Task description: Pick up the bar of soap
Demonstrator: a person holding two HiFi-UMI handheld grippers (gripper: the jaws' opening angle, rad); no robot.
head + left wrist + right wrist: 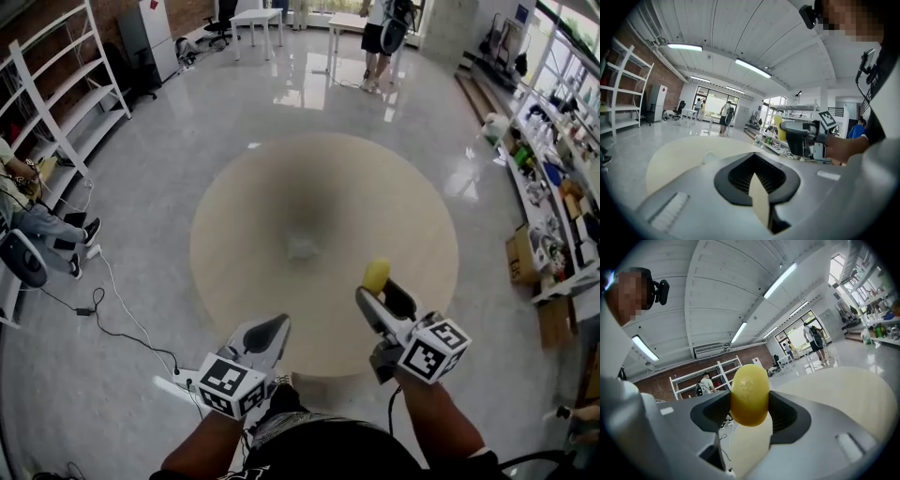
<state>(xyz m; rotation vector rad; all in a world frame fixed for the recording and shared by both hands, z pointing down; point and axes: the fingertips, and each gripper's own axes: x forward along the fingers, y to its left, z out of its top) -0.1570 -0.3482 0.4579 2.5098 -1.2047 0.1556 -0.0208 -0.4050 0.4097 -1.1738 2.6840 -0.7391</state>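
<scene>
Head view: both forearms reach forward and down over the near edge of a round beige table [281, 178]; the left gripper [275, 328] sits low at the table's near rim, tilted up to the right, its marker cube towards the person; the right gripper [380, 289] stands a little further over the table, angled up to the left, with the yellow bar of soap [377, 274] at its tip, clear of the tabletop; 1 small pale object [302, 247] lies near the table's centre, too blurred to identify; white shelving [66, 94] stands at the far left.

Left gripper view: the 2 jaws are pressed together with nothing between them; this view alone shows the right gripper side-on, off to the right, the soap sticking out beyond its front end.

Right gripper view: the jaws clamp the soap on both flanks; its rounded top rises above them, a detail the head view leaves unclear; the table lies behind to the right.
</scene>
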